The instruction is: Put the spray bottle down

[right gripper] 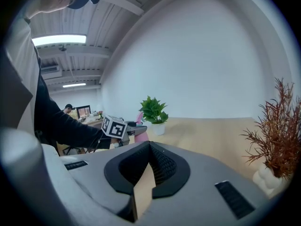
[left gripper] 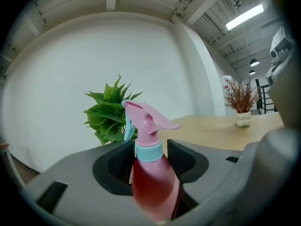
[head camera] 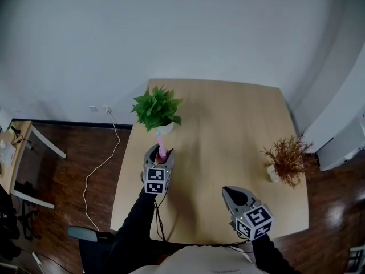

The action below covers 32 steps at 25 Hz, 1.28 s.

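Observation:
A pink spray bottle [left gripper: 153,173] with a teal collar and a pink trigger head stands upright between the jaws of my left gripper [left gripper: 149,149], which is shut on its body. In the head view this gripper [head camera: 159,154] hovers over the table's left side, just in front of the green plant [head camera: 157,110], with the bottle [head camera: 162,148] poking up from it. My right gripper [head camera: 232,192] is over the table's near right part; its jaws meet at the tips with nothing between them [right gripper: 149,147]. The right gripper view also shows the bottle [right gripper: 140,134] low over the table.
The wooden table [head camera: 228,130] carries the green plant in a white pot at the back left and a dried reddish plant [head camera: 285,160] in a white pot at the right. A white cable [head camera: 105,158] lies on the floor to the left. White walls stand behind.

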{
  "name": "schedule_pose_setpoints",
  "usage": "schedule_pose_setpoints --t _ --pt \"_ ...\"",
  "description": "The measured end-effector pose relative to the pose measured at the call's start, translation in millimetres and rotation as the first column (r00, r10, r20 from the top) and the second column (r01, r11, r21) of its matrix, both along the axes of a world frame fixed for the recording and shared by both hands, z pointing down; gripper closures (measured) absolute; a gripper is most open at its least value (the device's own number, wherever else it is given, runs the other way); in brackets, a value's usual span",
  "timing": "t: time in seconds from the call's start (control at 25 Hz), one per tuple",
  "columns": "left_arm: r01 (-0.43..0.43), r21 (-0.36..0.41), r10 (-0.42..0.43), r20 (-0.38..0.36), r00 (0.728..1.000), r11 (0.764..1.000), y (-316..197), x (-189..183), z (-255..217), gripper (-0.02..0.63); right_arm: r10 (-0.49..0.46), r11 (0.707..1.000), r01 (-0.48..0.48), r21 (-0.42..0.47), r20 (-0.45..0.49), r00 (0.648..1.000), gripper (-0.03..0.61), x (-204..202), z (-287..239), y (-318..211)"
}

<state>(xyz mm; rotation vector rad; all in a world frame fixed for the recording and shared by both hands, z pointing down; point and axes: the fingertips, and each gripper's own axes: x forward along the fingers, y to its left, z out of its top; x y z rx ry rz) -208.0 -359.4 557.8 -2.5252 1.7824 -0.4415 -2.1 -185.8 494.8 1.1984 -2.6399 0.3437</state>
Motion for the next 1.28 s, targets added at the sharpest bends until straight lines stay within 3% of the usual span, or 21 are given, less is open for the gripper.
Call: schedule_pose_setpoints --t 0.56,0.72,0.8,0.96,1.12,1.2,1.28 --pt "0.026 0.005 -0.025 -0.049 0.998 1.000 5.2 5.3 8.1 0.370 0.017 1.000 -0.017 -0.012 -0.004 1.000 0.607 12.8 5.4 3.1" --pt "-0.009 0.001 0.009 -0.077 0.997 1.000 10.2 12.2 7.9 0.276 0.015 1.000 -0.015 -0.015 -0.004 1.000 0.607 14.1 6.6 5.1" --pt "-0.011 0.004 0.011 -0.074 0.997 1.000 13.1 13.9 6.8 0.268 0.013 1.000 -0.013 -0.017 -0.003 1.000 0.607 15.2 7.3 7.0" --pt "0.063 0.003 -0.063 -0.103 0.993 0.998 26.9 -1.4 4.5 0.267 0.026 1.000 -0.026 -0.013 -0.002 1.000 0.606 20.8 6.5 11.5" --pt "0.179 -0.030 -0.182 -0.150 0.972 0.983 72.2 -29.5 3.2 0.269 0.053 0.999 -0.053 -0.002 0.011 0.999 0.607 35.5 1.7 15.0" --pt "0.220 -0.082 -0.229 -0.134 0.964 0.972 103.8 -33.6 9.1 0.345 0.066 0.998 -0.066 0.007 0.023 0.998 0.607 44.3 -1.4 16.4" --pt "0.224 -0.125 -0.239 -0.113 0.964 0.966 133.8 -24.2 12.5 0.598 0.078 0.997 -0.079 0.015 0.040 0.996 0.607 50.9 -4.3 17.0"
